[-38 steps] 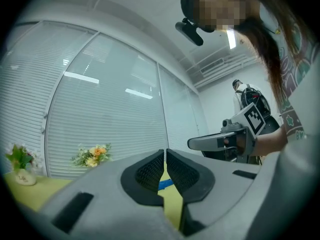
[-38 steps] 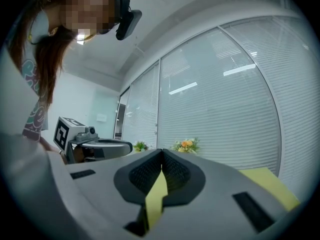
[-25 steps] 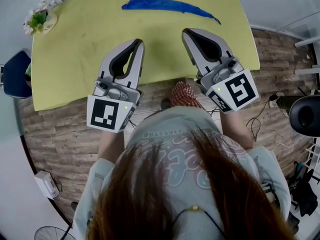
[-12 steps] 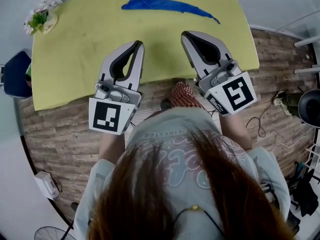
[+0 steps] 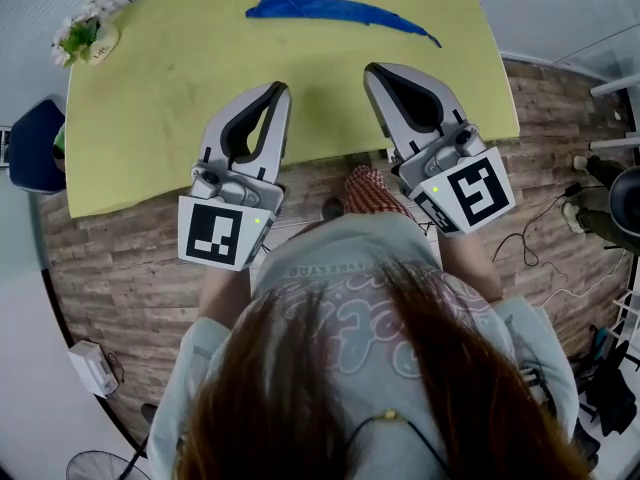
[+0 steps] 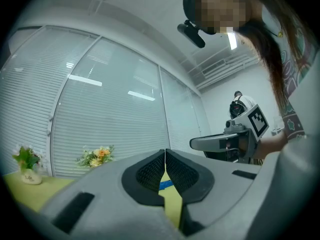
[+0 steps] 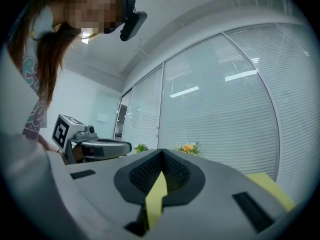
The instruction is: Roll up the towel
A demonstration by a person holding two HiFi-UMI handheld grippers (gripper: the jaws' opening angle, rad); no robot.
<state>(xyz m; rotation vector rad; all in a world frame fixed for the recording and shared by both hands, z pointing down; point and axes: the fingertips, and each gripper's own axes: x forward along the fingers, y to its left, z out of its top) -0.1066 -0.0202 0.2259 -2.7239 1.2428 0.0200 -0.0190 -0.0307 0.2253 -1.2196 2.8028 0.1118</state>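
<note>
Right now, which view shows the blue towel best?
The head view: the blue towel lies whole on the yellow table. The left gripper view catches a sliver; the right gripper view shows none.

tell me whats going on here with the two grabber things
A person stands at a yellow table, holding the left tool and the right tool above its near edge. Both tools are shut and empty. The blue towel lies along the far side in a long narrow shape, with neither tool near it. A small flower pot sits at the far left corner.
</note>
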